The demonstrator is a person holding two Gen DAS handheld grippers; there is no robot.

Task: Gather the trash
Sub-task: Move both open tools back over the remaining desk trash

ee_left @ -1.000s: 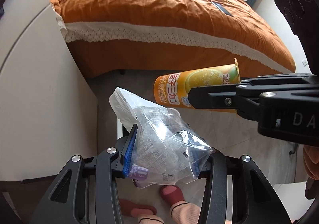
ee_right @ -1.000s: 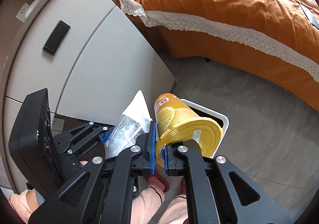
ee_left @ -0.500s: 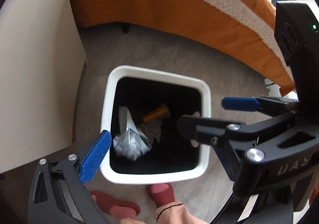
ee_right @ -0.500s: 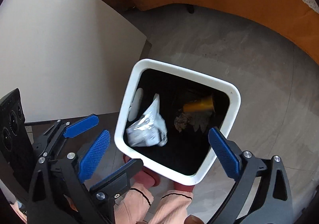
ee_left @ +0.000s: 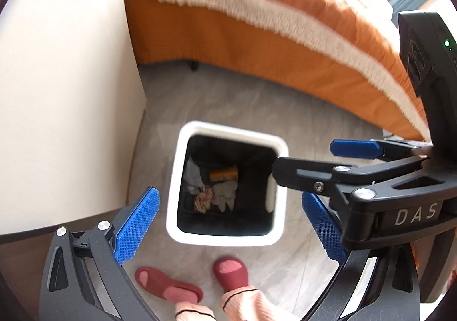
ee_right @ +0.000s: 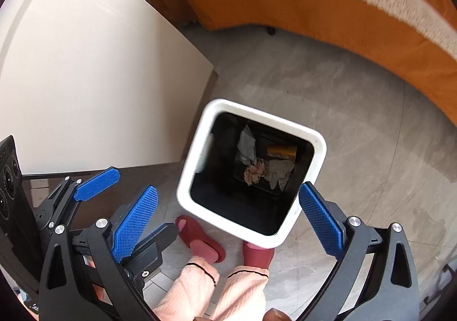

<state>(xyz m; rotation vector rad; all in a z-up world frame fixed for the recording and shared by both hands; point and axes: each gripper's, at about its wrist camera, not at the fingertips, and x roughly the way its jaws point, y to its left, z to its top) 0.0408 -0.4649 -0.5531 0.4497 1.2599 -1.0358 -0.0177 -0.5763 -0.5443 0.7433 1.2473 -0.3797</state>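
Down on the grey floor (ee_right: 357, 109) sits the white bin (ee_right: 321, 149), square-rimmed, dark inside, and it's holding plenty: an orange cup (ee_right: 281, 150) lying on its side near the far wall, a clear plastic bag (ee_right: 246, 145) slumped beside it, pale crumpled tissue (ee_right: 278, 175) and a small wad of printed paper (ee_right: 257, 172) between them. All of it rests at the bottom, well below the rim.

Around it, the orange bed (ee_left: 257, 44) with its white lace trim runs along the far side, and a white cabinet panel (ee_left: 62, 92) stands close beside the bin. Right at the bin's near edge, the person's red slippers (ee_left: 168, 286) and pink trouser cuffs (ee_right: 200, 286).

Above the opening, the left gripper (ee_left: 231, 224) hangs with fingers spread wide, nothing between the blue pads. The right gripper (ee_right: 228, 224) is spread wide too, empty, its pads flanking the bin's near rim in its own view. In the left view, the right gripper's finger crosses in front of the bin's right rim.
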